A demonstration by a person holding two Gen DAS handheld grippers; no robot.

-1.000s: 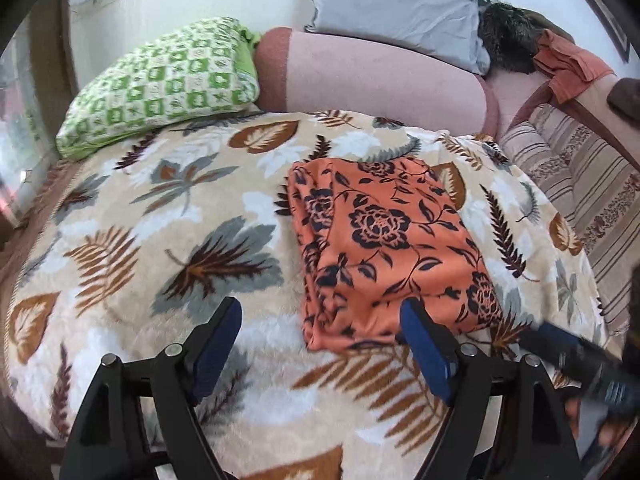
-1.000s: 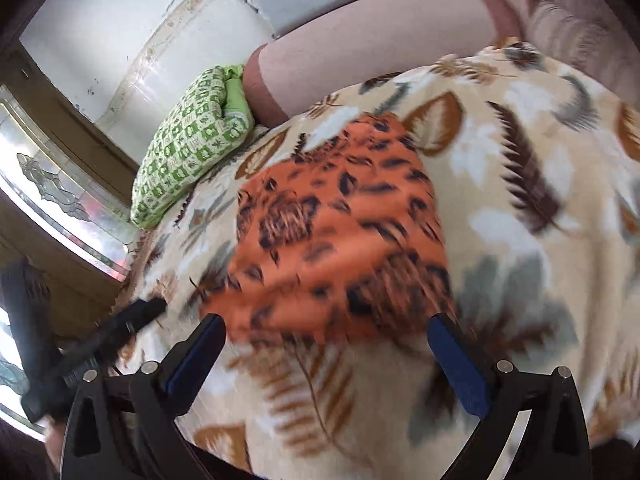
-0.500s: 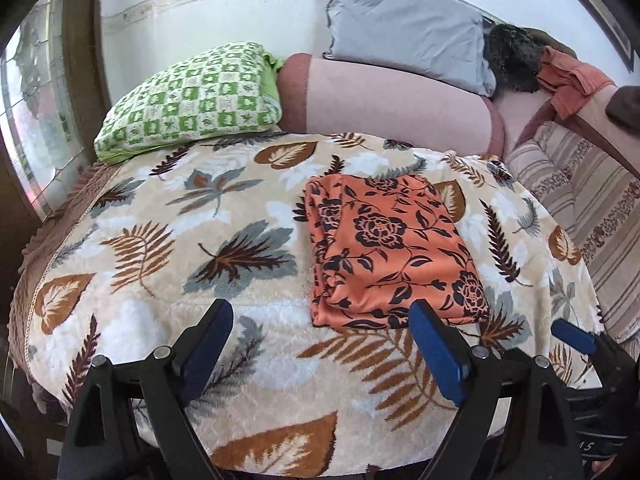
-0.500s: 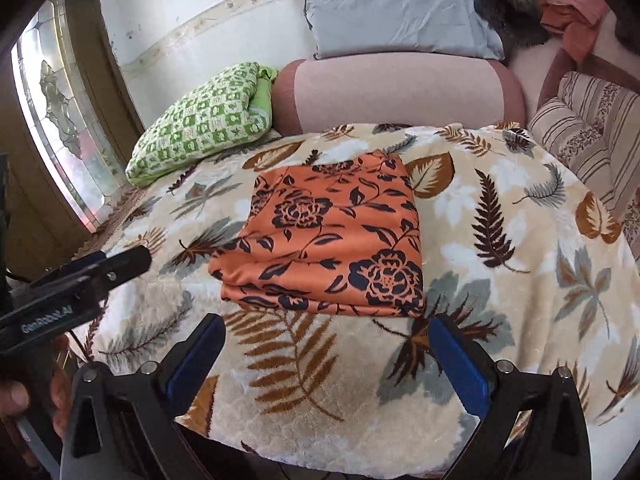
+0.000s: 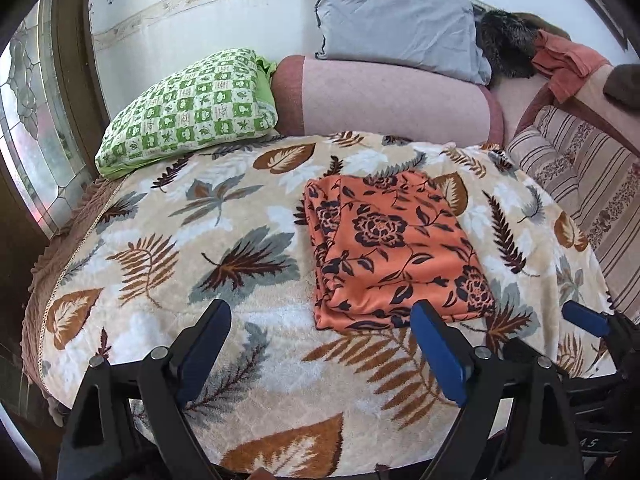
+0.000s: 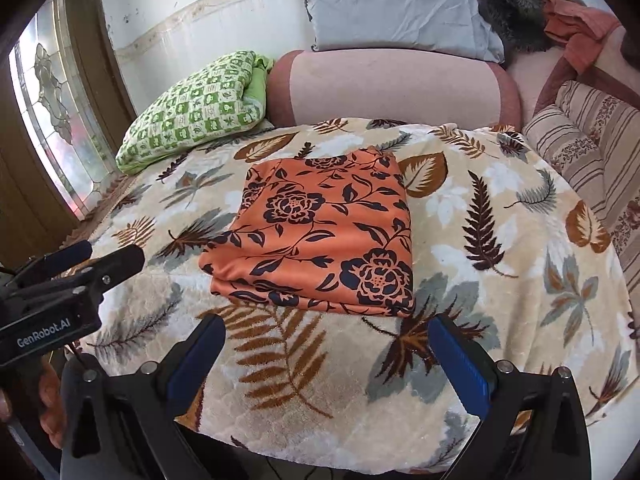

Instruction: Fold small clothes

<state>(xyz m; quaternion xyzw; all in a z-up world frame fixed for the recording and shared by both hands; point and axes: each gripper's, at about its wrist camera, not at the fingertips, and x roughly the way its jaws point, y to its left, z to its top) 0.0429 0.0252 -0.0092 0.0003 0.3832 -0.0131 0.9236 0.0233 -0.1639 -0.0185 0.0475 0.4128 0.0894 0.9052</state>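
Observation:
An orange cloth with dark flowers [image 5: 394, 246] lies folded into a flat rectangle on the leaf-patterned blanket [image 5: 224, 240]. It also shows in the right wrist view [image 6: 320, 236]. My left gripper [image 5: 320, 340] is open and empty, held back from the cloth's near edge. My right gripper [image 6: 328, 354] is open and empty, also short of the cloth's near edge. The left gripper shows at the left edge of the right wrist view [image 6: 100, 256], and one blue finger of the right gripper [image 5: 584, 318] shows at the right of the left wrist view.
A green checked pillow [image 5: 192, 108] lies at the back left. A pink bolster [image 5: 392, 100] and a grey pillow [image 5: 396, 20] lie behind the blanket. A striped cushion [image 5: 580, 168] is on the right. A glass window [image 6: 52, 120] is on the left.
Both grippers have pulled back and up from the folded cloth, so more of the bed is in view. The cloth has stayed flat and still.

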